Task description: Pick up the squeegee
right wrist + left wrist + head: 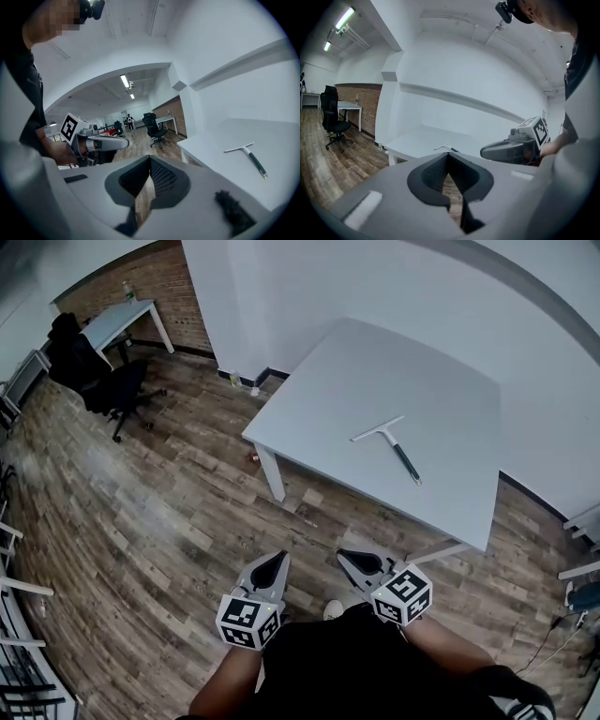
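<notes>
Two claws, both shut and both empty, so this looks like the approach step with no grab started yet.

Head view: the left claw (277,561) and right claw (349,557) sit side by side over the wood floor (159,512), well short of the white worktop (375,362). The squeegee (394,442) lies flat around the middle of it, a bit toward the near edge. Its pale blade faces the far side and the dark handle runs toward the near right corner.

Left gripper view: the left claw (449,154) has its jaws pressed together with nothing between them. The squeegee (444,148) shows tiny on the worktop (417,138) ahead, with the right claw (487,151) off to the side.

Right gripper view: same deal, the right claw (150,160) is closed on nothing. The squeegee (248,157) is off to the right of its line, nowhere near touching.

My guess for the next move: step up to the near edge, open one claw wide, line it up across the handle and come down on it.
</notes>
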`<move>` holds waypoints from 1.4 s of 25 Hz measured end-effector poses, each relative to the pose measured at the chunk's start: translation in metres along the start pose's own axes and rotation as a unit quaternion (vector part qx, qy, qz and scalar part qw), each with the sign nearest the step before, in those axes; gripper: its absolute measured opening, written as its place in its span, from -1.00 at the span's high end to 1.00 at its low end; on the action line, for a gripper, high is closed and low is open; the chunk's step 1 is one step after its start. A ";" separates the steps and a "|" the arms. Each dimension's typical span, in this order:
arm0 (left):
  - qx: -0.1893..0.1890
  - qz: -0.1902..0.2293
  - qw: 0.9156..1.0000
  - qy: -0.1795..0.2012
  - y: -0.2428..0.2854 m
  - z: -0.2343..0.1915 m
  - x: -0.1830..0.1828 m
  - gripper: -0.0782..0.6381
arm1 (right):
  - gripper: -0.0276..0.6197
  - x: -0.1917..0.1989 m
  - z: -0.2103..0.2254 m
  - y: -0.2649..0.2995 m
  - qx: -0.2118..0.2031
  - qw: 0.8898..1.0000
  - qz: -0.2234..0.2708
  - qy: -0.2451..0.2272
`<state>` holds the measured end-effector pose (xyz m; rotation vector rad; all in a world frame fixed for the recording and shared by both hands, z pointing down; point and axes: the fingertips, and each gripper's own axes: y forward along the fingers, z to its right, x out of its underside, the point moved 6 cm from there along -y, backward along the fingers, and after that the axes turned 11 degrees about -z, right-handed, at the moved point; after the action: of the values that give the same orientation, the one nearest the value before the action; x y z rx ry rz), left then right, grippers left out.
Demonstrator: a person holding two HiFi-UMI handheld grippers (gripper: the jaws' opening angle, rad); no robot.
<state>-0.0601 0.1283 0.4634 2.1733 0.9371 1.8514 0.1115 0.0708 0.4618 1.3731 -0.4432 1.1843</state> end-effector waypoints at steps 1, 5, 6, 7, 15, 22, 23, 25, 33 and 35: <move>0.003 -0.001 1.000 0.001 0.004 0.005 0.001 0.76 | 0.90 0.005 0.003 -0.004 0.003 1.000 0.000 0.002; 0.013 -0.008 1.000 0.010 0.018 0.024 0.001 0.76 | 0.90 0.016 0.014 -0.019 0.010 1.000 0.002 0.013; 0.016 -0.010 1.000 0.013 0.021 0.028 -0.001 0.76 | 0.90 0.017 0.017 -0.022 0.011 1.000 0.004 0.015; 0.019 -0.013 1.000 0.016 0.023 0.032 -0.002 0.76 | 0.90 0.018 0.019 -0.025 0.012 1.000 0.007 0.017; 0.032 -0.033 0.998 0.039 0.036 0.059 -0.011 0.76 | 0.90 0.023 0.032 -0.054 0.027 0.998 0.036 0.042; 0.052 -0.039 0.996 0.060 0.047 0.072 -0.020 0.76 | 0.90 0.037 0.044 -0.075 0.061 0.994 0.056 0.074; 0.055 -0.041 0.996 0.062 0.049 0.071 -0.022 0.76 | 0.90 0.037 0.046 -0.075 0.065 0.993 0.058 0.078; 0.061 -0.046 0.995 0.065 0.052 0.070 -0.023 0.76 | 0.90 0.038 0.049 -0.076 0.074 0.992 0.059 0.084; 0.107 -0.046 0.990 0.074 0.084 0.057 -0.039 0.76 | 0.90 0.030 0.065 -0.072 0.118 0.987 0.052 0.098; 0.119 -0.043 0.989 0.080 0.092 0.052 -0.048 0.76 | 0.90 0.027 0.071 -0.068 0.130 0.985 0.050 0.102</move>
<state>0.0197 0.0444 0.4547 2.0940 1.3243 1.9863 0.2060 0.0325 0.4655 1.4443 -0.2184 1.4898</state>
